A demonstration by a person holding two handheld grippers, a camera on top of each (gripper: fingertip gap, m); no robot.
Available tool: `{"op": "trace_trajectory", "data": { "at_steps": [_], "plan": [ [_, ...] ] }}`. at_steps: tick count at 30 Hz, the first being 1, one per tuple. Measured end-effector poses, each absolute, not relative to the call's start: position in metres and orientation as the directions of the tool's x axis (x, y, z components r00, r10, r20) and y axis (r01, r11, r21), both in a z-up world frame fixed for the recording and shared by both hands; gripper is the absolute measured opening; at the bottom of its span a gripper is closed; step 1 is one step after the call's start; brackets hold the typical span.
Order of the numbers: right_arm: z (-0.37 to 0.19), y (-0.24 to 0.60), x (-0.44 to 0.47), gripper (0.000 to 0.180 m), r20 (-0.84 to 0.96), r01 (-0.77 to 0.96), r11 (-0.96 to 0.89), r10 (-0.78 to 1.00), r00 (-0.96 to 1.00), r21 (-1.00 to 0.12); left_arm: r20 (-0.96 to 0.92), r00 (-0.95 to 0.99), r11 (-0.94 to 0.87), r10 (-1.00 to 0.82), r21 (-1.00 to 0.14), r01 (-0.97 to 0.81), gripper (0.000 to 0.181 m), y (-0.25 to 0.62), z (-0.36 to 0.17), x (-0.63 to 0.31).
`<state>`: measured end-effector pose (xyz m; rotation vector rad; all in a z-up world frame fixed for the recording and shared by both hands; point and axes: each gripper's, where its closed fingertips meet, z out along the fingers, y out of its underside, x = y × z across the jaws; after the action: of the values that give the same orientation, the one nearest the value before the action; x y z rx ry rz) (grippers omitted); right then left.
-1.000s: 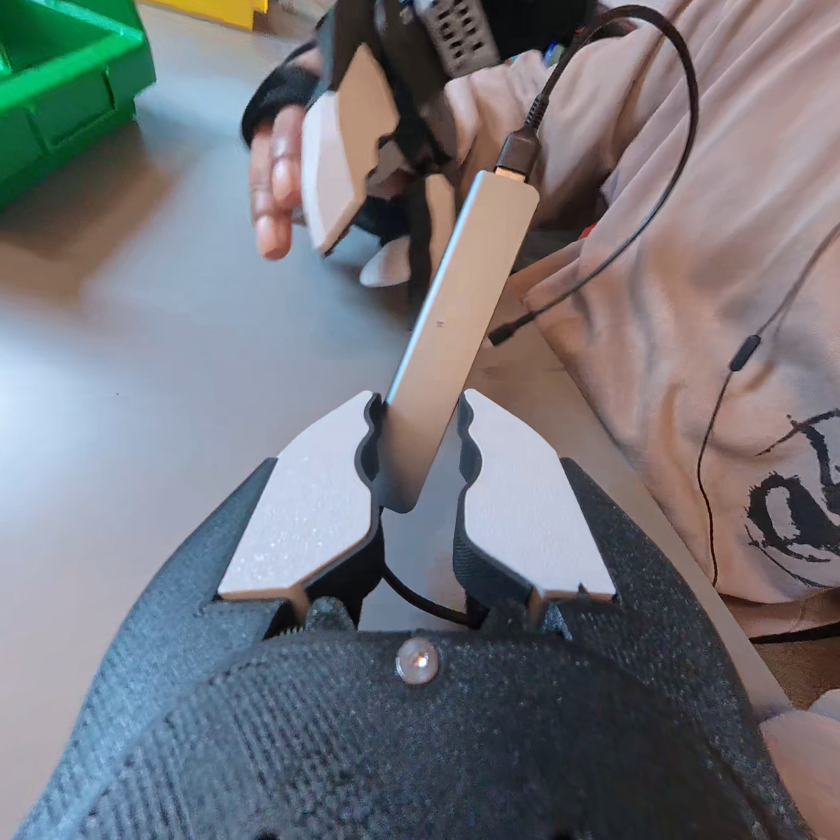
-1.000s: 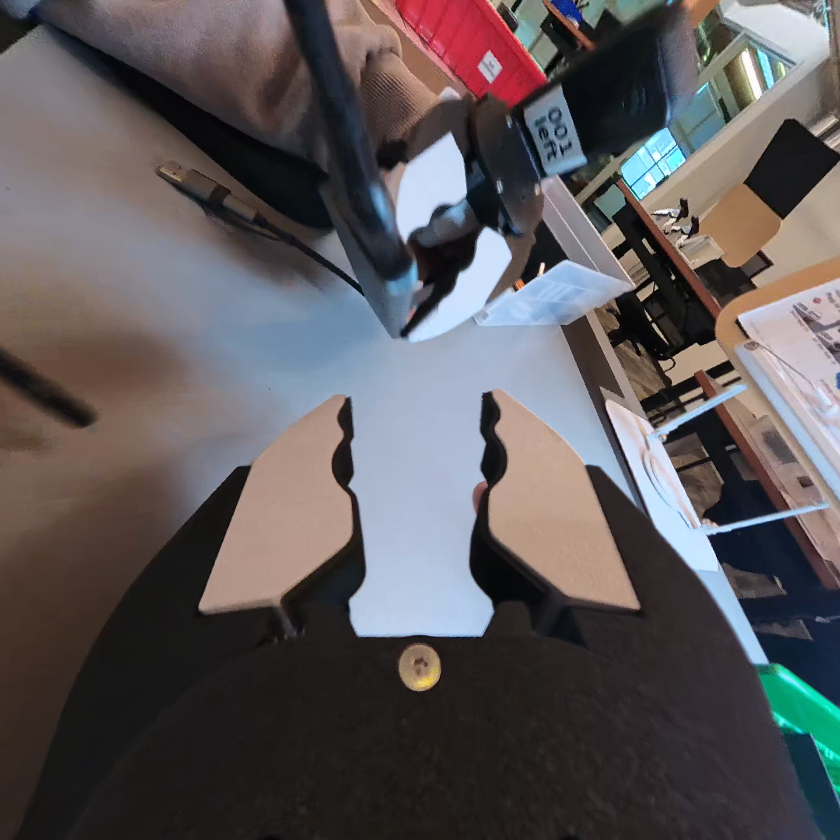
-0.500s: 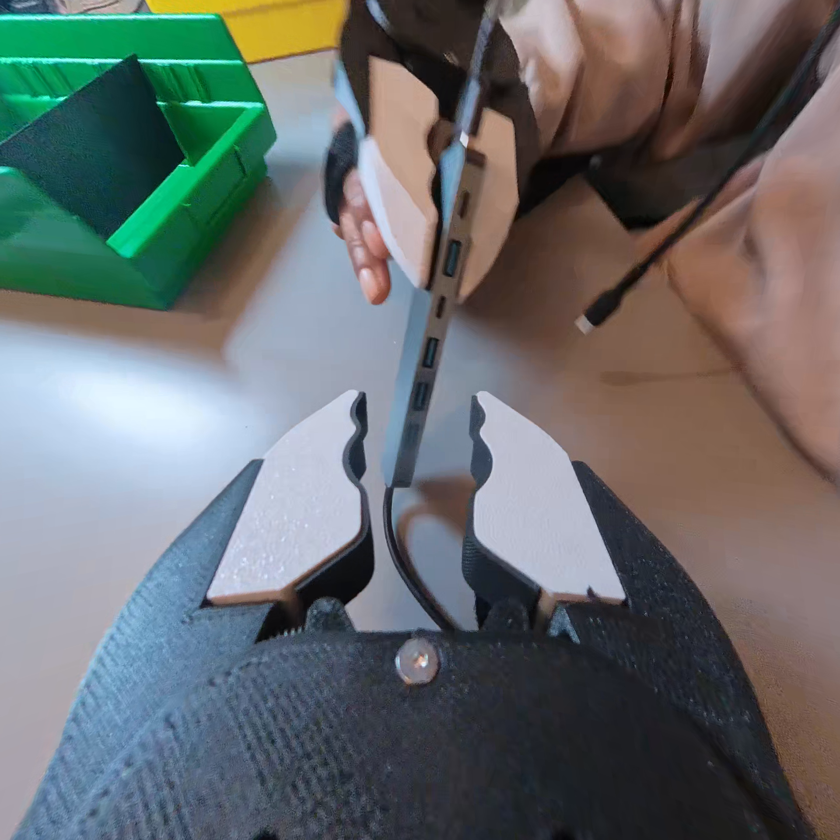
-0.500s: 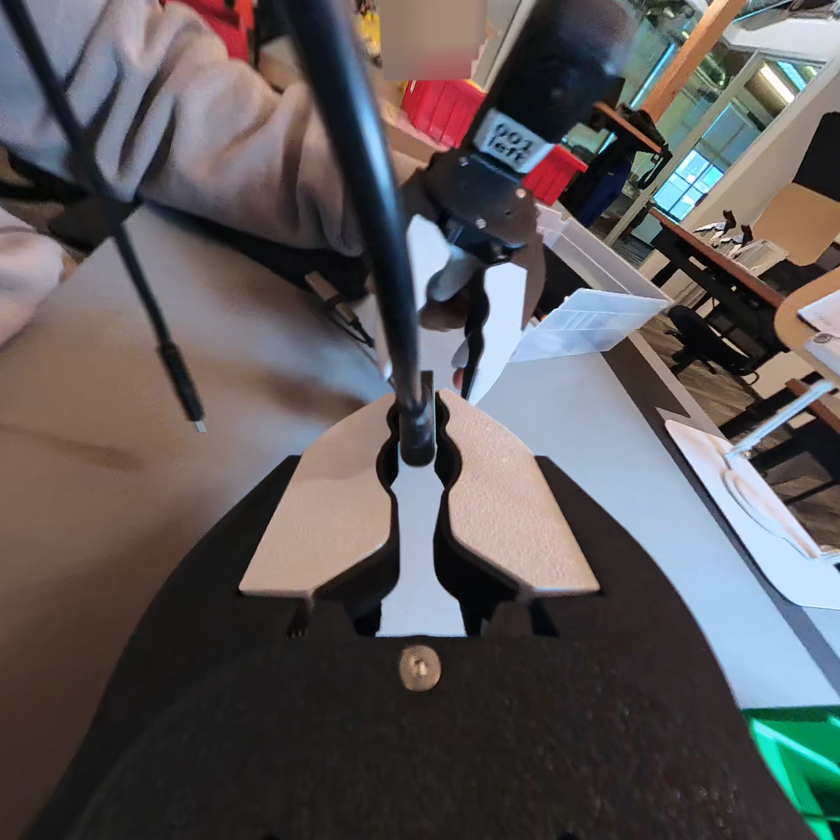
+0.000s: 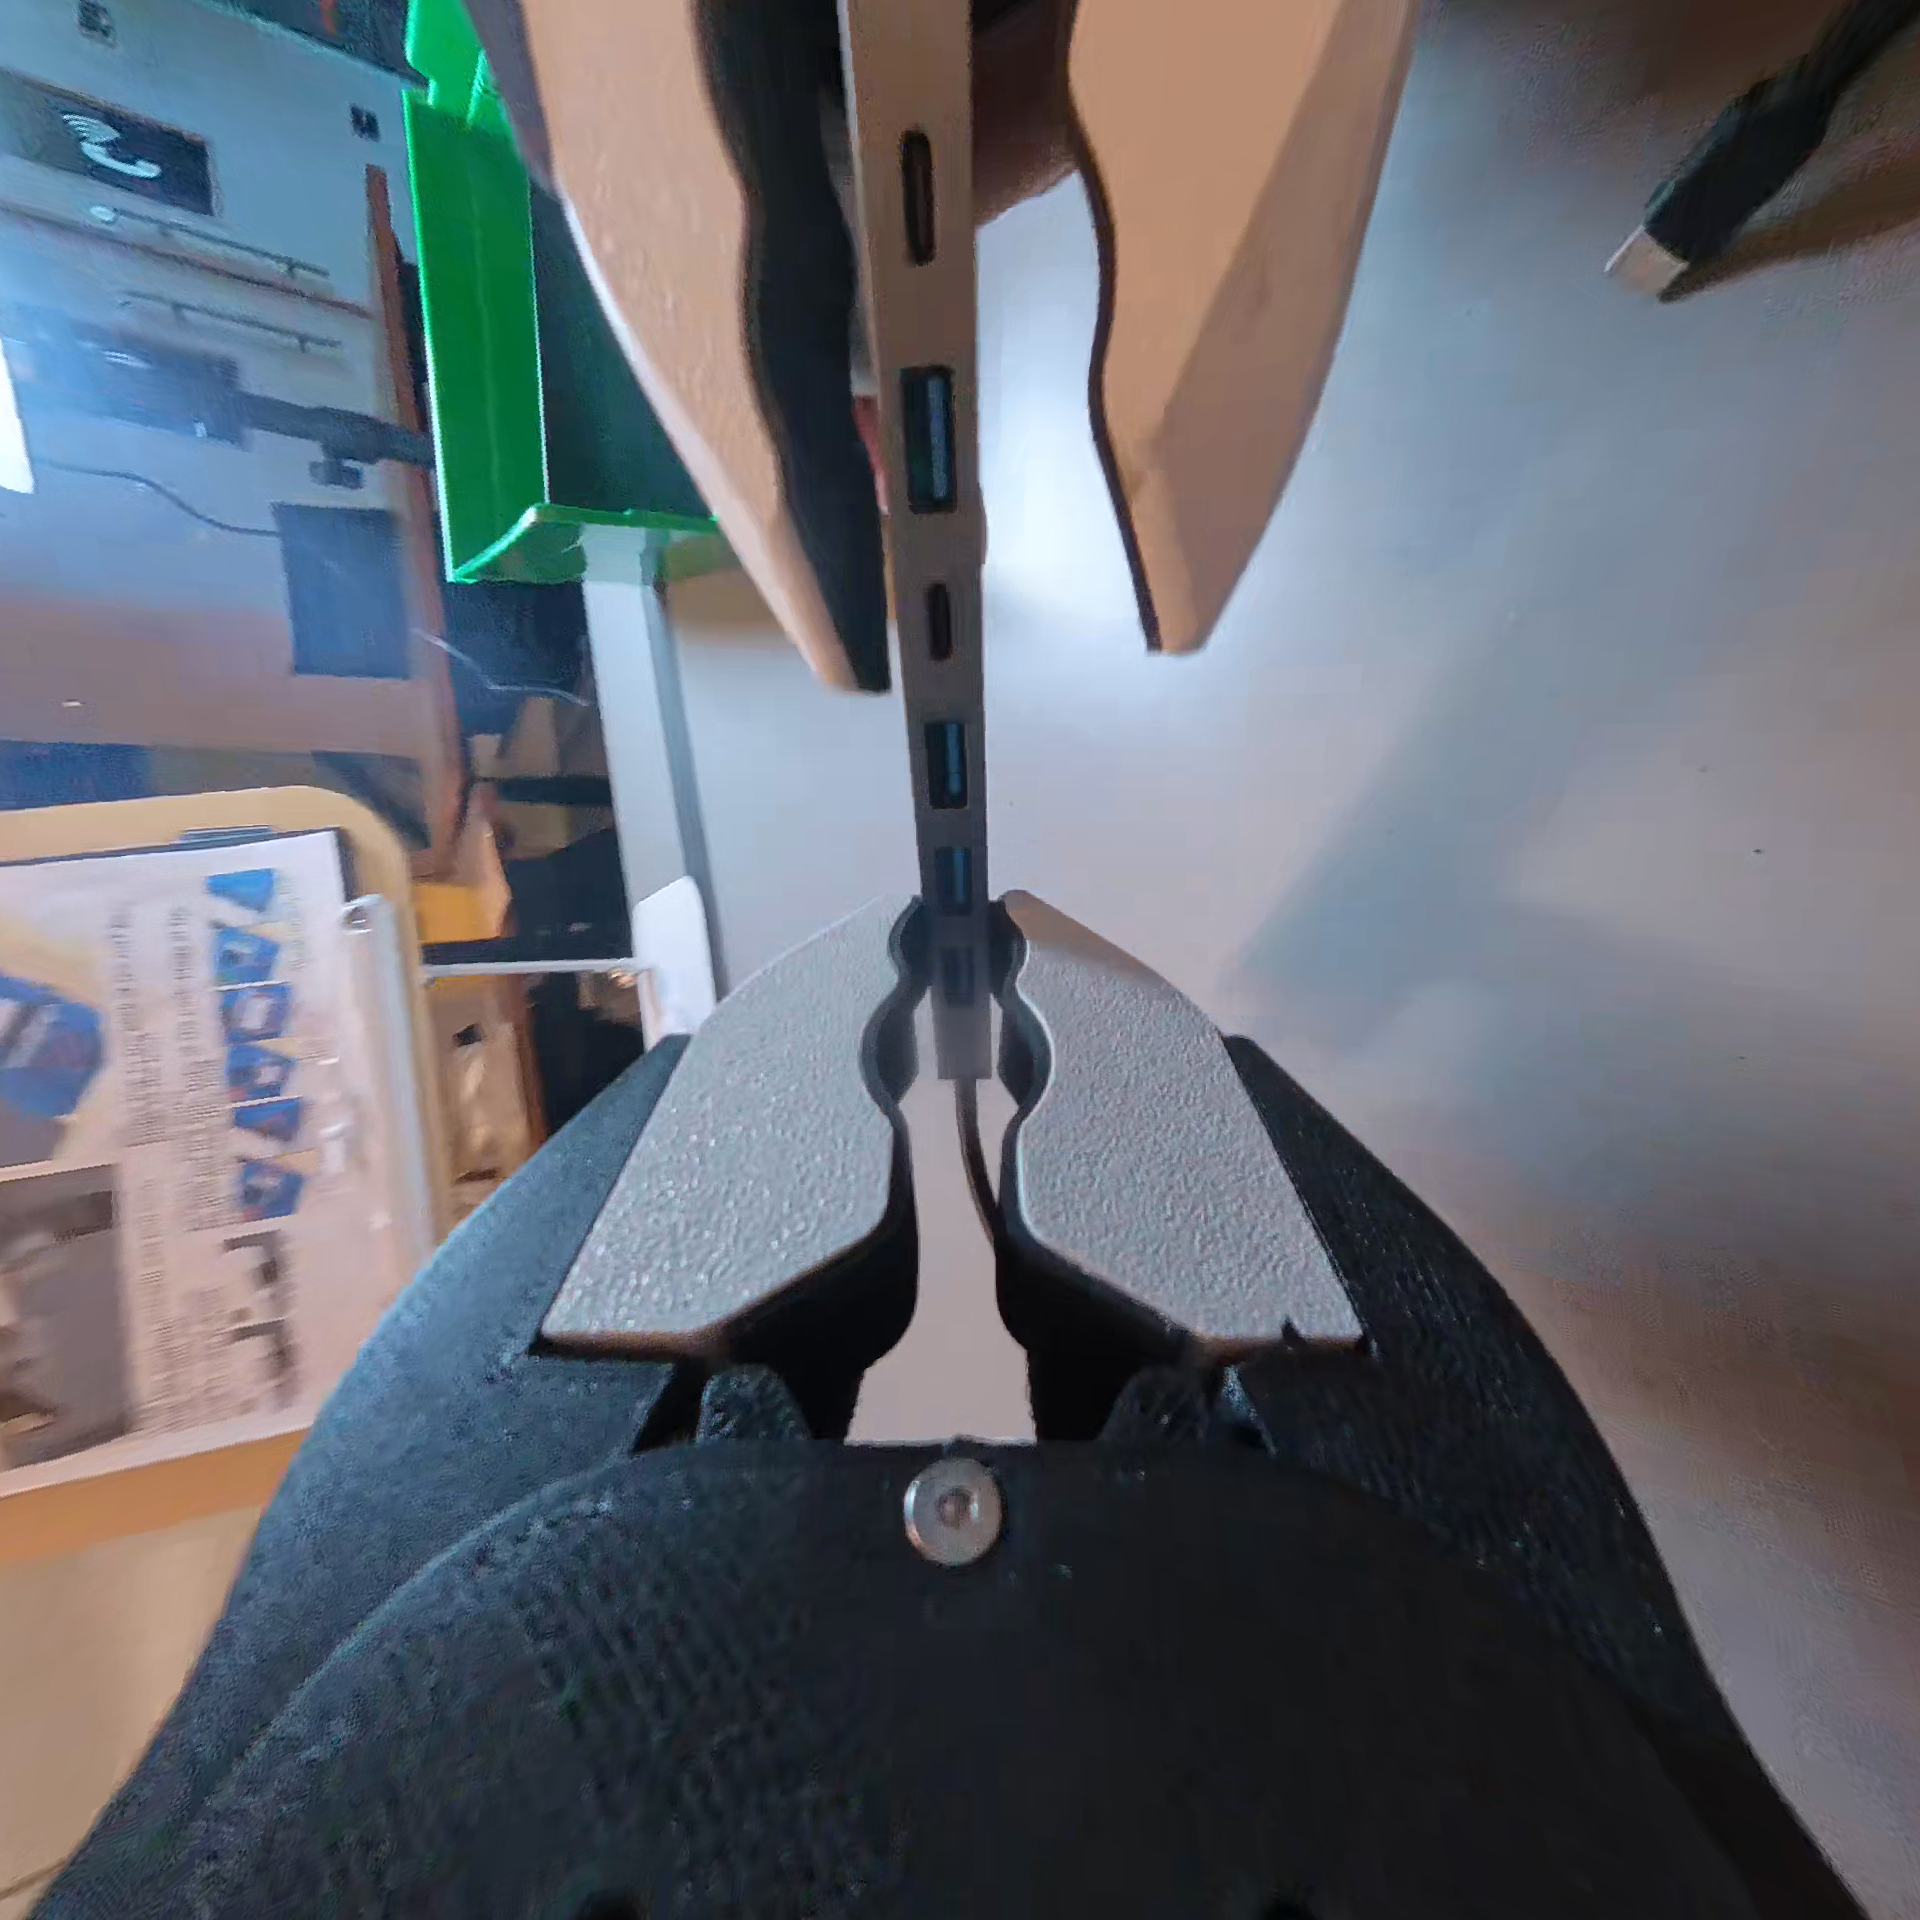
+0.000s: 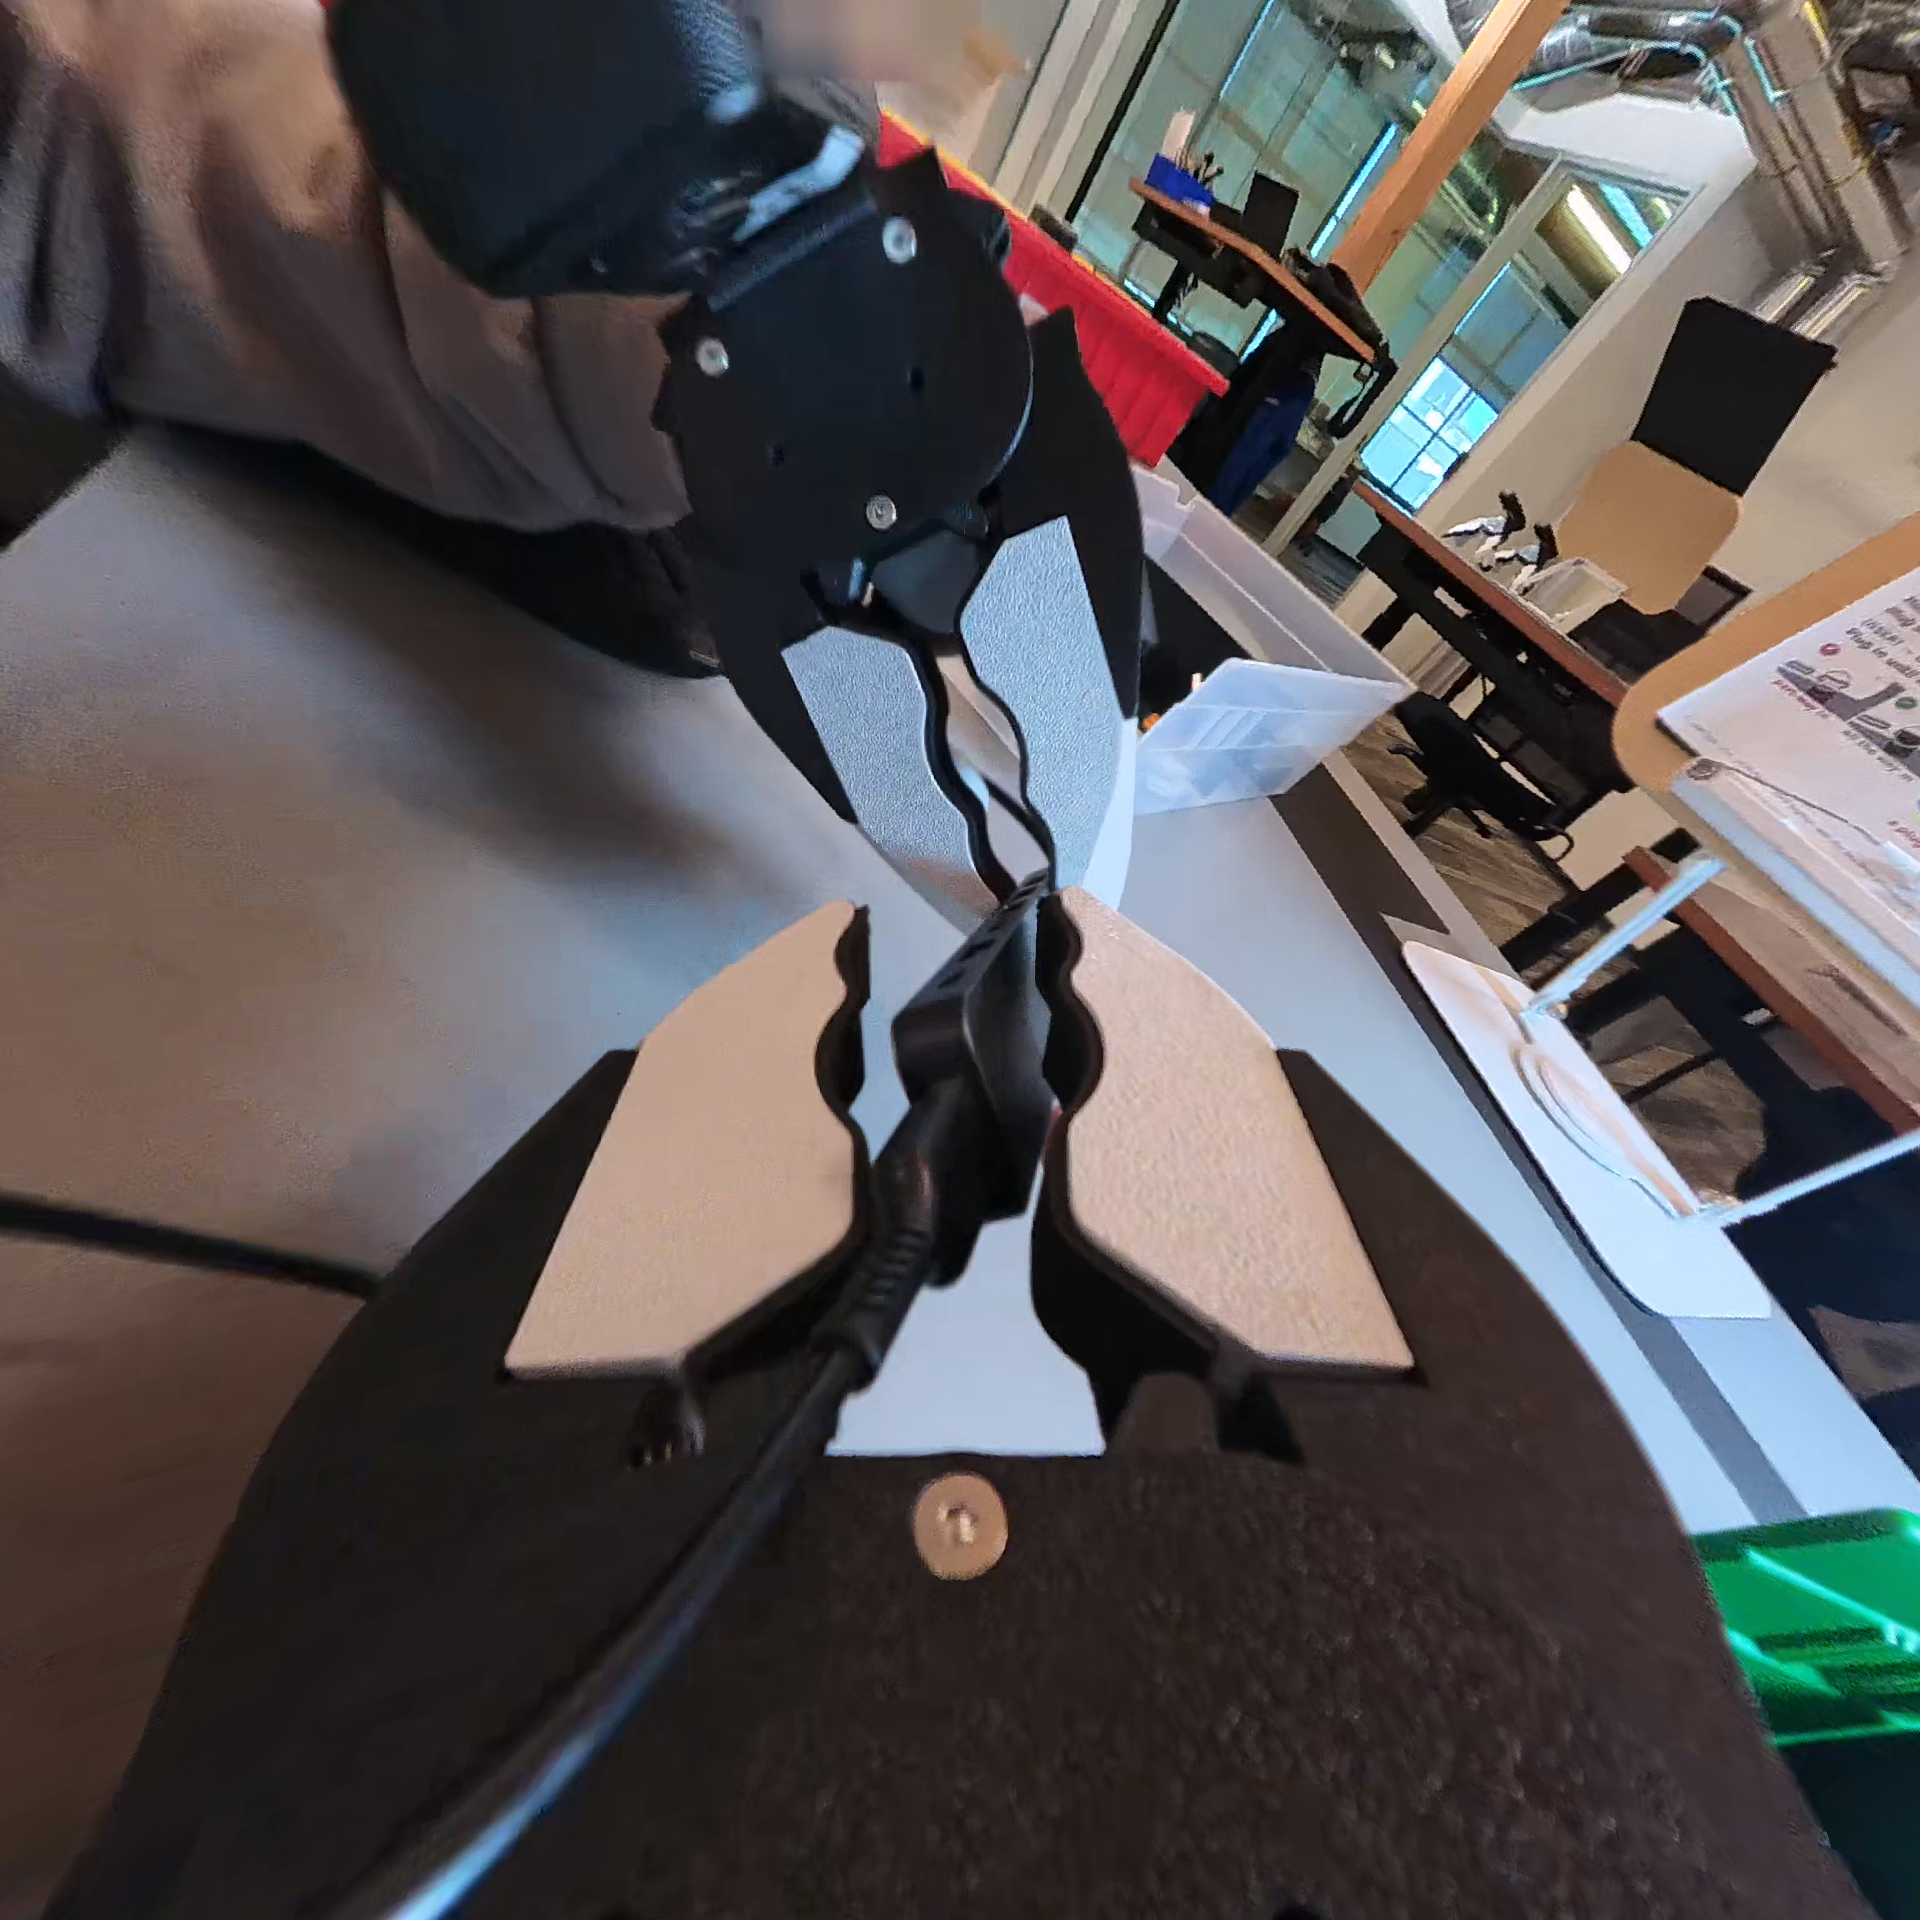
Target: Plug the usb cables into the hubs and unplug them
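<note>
A: Where is the hub (image 5: 940, 665)?

B: Held off the table (image 5: 1558, 831), edge-on to the left wrist camera, its row of ports facing the lens. Its near end sits right between the tips of the left claw (image 5: 956, 925), which is closed on that end. A thin black cord (image 5: 975, 1153) leaves that end and runs back between the fingers.

A: And the far end?

B: It lies between the fingers of the right claw (image 5: 1029, 644), which comes in from the opposite side. That claw stands partly open. One finger (image 5: 727, 312) looks pressed against the hub's side; the other is apart from it.

A: What does the right wrist camera show?

B: The right claw (image 6: 951, 914) with a clear gap at its tips. The hub (image 6: 987, 997) lies in that gap against one finger (image 6: 1195, 1143). A black cable (image 6: 727, 1455) with a ribbed collar joins the hub's near end and trails back over the claw's body.

A: Any other cable?

B: A loose plug (image 5: 1652, 249) hangs above the table, well off to the side of the hub.

A: Anything else nearby?

B: A green bin (image 5: 499, 343) beyond the right claw.
</note>
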<state>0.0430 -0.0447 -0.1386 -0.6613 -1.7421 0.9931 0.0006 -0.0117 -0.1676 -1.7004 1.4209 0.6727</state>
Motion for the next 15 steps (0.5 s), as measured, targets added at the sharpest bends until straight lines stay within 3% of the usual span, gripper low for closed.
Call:
{"op": "trace_trajectory", "data": {
  "at_steps": [4, 10, 15],
  "plan": [
    [-0.1398, -0.0449, 0.0397, 0.033, 0.503, -0.01, 0.532, 0.795, -0.341, -0.847, -0.856, 0.171, -0.091, -0.488, -0.145, -0.985, 0.011, -0.0103, -0.1608, -0.0009],
    [-0.1367, -0.0406, 0.0401, 0.028, 0.488, -0.022, 0.509, 0.811, -0.322, -0.86, -0.854, 0.189, -0.141, -0.486, -0.137, -0.98, 0.011, -0.0113, -0.1608, 0.0],
    [-0.138, -0.039, 0.0408, 0.018, 0.566, -0.026, 0.586, 0.768, -0.298, -0.81, -0.82, 0.216, -0.138, -0.53, -0.168, -0.976, 0.011, -0.0146, -0.1676, 0.005]
  ]
}}
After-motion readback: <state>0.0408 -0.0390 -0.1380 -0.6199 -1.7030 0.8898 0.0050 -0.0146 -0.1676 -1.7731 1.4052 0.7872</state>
